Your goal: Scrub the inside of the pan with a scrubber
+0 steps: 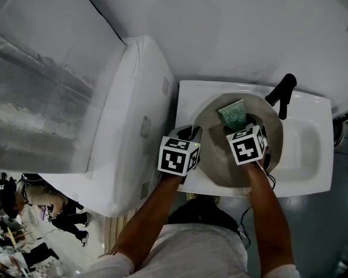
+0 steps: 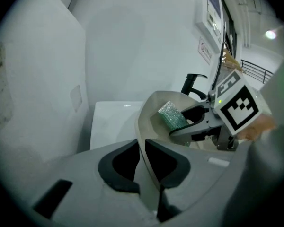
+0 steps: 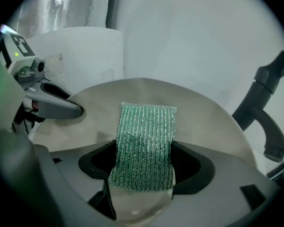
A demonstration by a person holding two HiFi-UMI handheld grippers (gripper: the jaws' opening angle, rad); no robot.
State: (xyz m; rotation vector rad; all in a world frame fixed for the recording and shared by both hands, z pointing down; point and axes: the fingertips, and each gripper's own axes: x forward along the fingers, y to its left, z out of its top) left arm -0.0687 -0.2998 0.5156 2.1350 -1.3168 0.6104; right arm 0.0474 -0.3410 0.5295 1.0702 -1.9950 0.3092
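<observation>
A beige pan (image 1: pixel 214 149) sits tilted in the white sink (image 1: pixel 306 150). My left gripper (image 1: pixel 188 134) is at the pan's left rim. In the left gripper view the thin rim (image 2: pixel 143 126) runs between the black pads of the left gripper (image 2: pixel 141 162), which close on it. My right gripper (image 1: pixel 239 130) is over the inside of the pan, shut on a green mesh scrubber (image 1: pixel 233 113). In the right gripper view the scrubber (image 3: pixel 144 145) stands up between the jaws of the right gripper (image 3: pixel 143 168) and lies against the pan's inner wall (image 3: pixel 203 122).
A black faucet (image 1: pixel 281 93) rises at the sink's back right, close to the pan's far rim. A tall white cabinet or appliance (image 1: pixel 133 126) flanks the sink on the left. A white wall (image 1: pixel 238 28) stands behind. People stand at the lower left.
</observation>
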